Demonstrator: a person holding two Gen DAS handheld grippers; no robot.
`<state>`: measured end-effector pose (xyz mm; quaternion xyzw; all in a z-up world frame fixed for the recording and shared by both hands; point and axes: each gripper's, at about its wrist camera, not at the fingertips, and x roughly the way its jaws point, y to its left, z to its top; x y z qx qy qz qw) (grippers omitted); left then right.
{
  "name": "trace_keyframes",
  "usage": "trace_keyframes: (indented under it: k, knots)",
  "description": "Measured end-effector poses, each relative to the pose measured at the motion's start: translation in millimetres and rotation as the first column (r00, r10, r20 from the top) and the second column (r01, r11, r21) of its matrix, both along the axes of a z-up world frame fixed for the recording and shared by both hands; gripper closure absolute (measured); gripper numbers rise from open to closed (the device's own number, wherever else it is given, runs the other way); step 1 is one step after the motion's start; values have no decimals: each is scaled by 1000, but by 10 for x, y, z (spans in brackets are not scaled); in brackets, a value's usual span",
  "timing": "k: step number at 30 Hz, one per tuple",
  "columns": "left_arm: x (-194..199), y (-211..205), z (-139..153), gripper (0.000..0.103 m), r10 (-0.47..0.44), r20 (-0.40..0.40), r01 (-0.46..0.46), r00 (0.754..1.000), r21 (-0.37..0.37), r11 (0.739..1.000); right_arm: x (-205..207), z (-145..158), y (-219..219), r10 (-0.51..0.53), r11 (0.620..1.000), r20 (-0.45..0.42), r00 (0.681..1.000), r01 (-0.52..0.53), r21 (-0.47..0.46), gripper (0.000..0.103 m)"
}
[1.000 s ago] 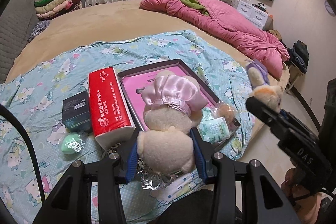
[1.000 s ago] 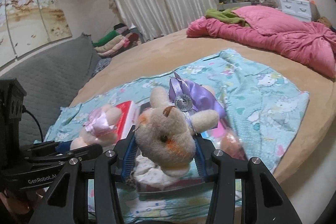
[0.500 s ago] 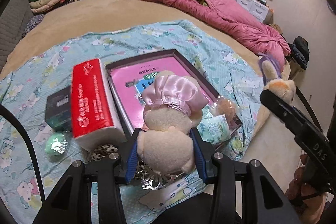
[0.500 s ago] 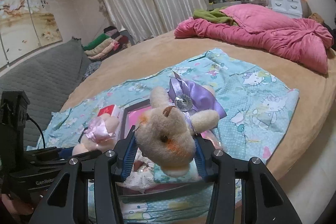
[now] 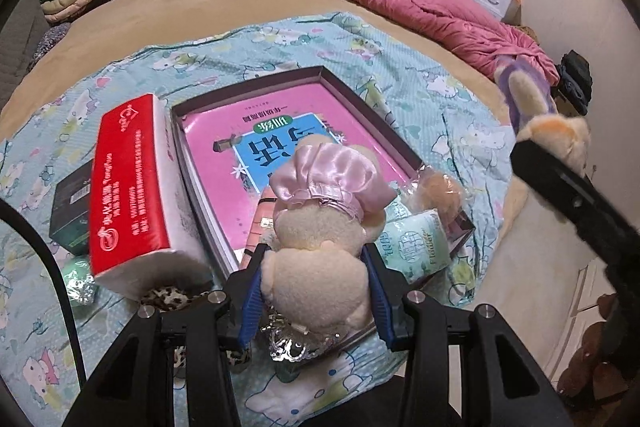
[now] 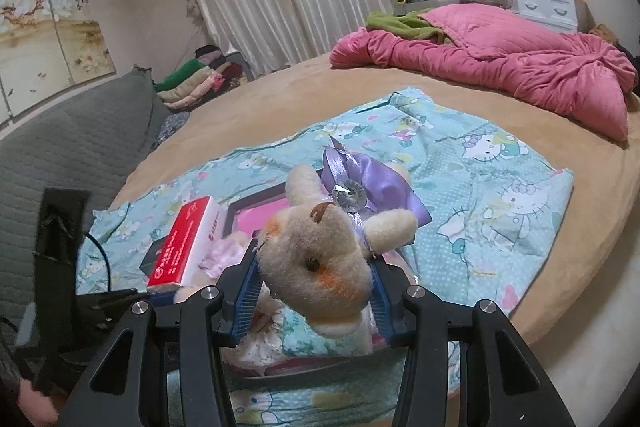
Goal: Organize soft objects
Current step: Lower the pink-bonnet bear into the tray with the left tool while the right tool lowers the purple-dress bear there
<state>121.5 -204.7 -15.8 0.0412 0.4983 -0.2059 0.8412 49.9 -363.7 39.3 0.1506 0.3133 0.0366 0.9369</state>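
I'm gripping the pink-capped plush (image 5: pixel 316 255) in my left claw (image 5: pixel 314 291) and the purple-bowed plush (image 6: pixel 316 259) in my right claw (image 6: pixel 316 297), both hovering over the open box (image 5: pixel 352 95). I'm lowering each gently, avoiding the tissue pack (image 5: pixel 128 183).

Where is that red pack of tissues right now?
The red tissue pack lies on the blue cartoon-print blanket, against the left side of the shallow pink-lined box, beside a dark small box.
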Motion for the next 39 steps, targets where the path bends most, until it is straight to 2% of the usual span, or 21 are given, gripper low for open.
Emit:
trace_keyframes:
  k: [10, 22, 39]
  knots:
    - [62, -52, -220, 57, -11, -32, 12, 999, 22, 1000, 167, -56, -12, 3, 1000, -20, 1000, -3, 1, 54]
    - [85, -62, -314, 57, -25, -39, 26, 999, 30, 999, 382, -251, -9, 15, 1000, -78, 997, -16, -3, 54]
    - [138, -39, -369, 57, -16, -45, 17, 999, 27, 999, 706, -615, 128, 85, 995, -212, 974, -93, -27, 54]
